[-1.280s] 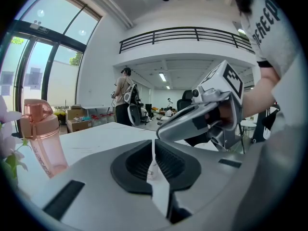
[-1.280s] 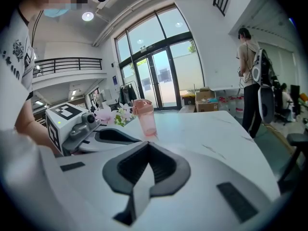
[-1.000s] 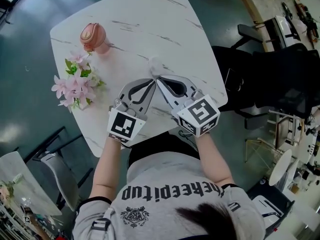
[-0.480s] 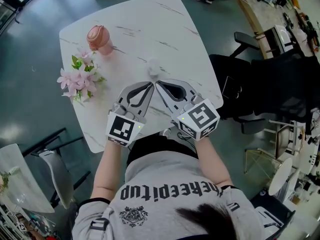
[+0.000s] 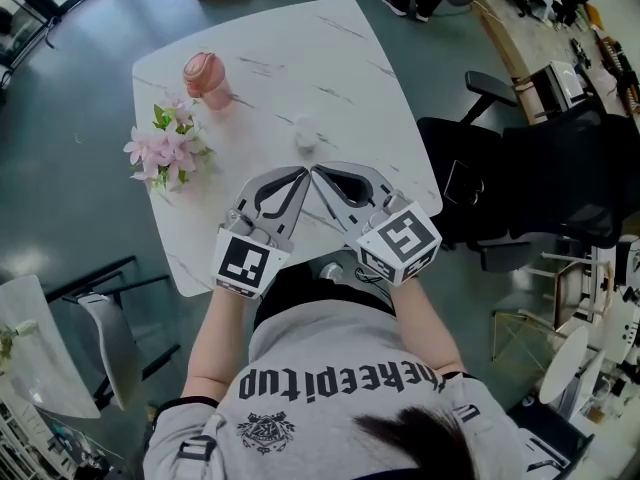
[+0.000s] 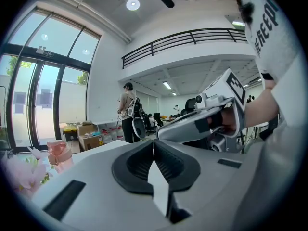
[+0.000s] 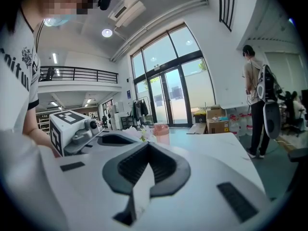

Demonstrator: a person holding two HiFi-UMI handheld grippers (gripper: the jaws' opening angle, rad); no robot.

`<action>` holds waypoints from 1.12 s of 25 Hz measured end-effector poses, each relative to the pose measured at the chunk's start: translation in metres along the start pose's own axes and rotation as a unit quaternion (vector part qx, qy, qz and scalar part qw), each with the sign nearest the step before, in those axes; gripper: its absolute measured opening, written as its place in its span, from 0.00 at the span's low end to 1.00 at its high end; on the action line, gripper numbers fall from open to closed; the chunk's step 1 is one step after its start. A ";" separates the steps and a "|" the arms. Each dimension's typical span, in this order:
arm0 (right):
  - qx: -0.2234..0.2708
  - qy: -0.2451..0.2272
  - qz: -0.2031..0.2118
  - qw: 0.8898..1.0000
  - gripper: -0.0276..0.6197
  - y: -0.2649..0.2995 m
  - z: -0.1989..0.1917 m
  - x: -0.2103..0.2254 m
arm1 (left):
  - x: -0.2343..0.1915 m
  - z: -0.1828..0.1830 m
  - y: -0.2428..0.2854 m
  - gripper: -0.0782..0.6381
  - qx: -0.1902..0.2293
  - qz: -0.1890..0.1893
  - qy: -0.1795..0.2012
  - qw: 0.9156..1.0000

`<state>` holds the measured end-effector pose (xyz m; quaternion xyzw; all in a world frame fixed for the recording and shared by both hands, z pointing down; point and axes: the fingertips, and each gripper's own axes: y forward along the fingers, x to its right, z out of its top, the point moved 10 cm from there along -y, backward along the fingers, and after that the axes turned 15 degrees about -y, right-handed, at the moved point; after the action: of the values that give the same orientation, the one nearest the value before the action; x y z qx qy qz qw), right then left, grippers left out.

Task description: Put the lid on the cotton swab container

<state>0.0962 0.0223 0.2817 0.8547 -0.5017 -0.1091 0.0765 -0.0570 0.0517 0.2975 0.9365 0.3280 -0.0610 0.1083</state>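
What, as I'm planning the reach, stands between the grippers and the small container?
Nothing visible: only bare table lies between the left gripper, the right gripper and the container; flowers and pink cup stand off left.

Bright daylight — fisheye edges (blurred)

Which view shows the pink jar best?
Head view: the pink jar stands whole on the table, beside the flowers. Left gripper view catches it at its left edge, partly hidden; right gripper view shows it small, beyond the right tool.
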 end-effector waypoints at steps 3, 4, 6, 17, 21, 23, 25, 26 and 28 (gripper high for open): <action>0.007 -0.002 0.003 1.000 0.06 -0.007 0.001 -0.004 | 0.008 0.004 -0.004 0.13 0.006 0.003 0.003 1.000; 0.010 -0.002 0.004 1.000 0.06 -0.009 0.001 -0.005 | 0.010 0.005 -0.006 0.13 0.008 0.003 0.004 1.000; 0.016 -0.002 0.005 1.000 0.06 -0.014 0.002 -0.007 | 0.015 0.007 -0.009 0.13 0.012 0.005 0.005 1.000; 0.051 -0.014 0.012 0.999 0.06 -0.033 0.010 -0.016 | 0.040 0.017 -0.022 0.13 0.032 0.018 0.010 0.999; 0.058 -0.025 0.015 0.998 0.06 -0.037 0.011 -0.017 | 0.046 0.020 -0.024 0.13 0.039 0.023 0.011 0.999; 0.063 -0.027 0.016 0.998 0.06 -0.038 0.012 -0.018 | 0.048 0.022 -0.025 0.13 0.041 0.026 0.011 0.999; 0.065 -0.027 0.014 0.997 0.06 -0.040 0.012 -0.017 | 0.049 0.024 -0.025 0.13 0.044 0.027 0.011 0.999; 0.066 -0.027 0.014 0.997 0.06 -0.040 0.013 -0.017 | 0.050 0.024 -0.025 0.13 0.045 0.028 0.011 0.999; 0.068 -0.032 0.015 0.997 0.06 -0.039 0.015 -0.017 | 0.050 0.026 -0.026 0.13 0.048 0.030 0.011 0.998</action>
<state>0.1172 0.0560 0.2594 0.8466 -0.5227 -0.1003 0.0036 -0.0355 0.0952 0.2592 0.9507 0.2973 -0.0636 0.0614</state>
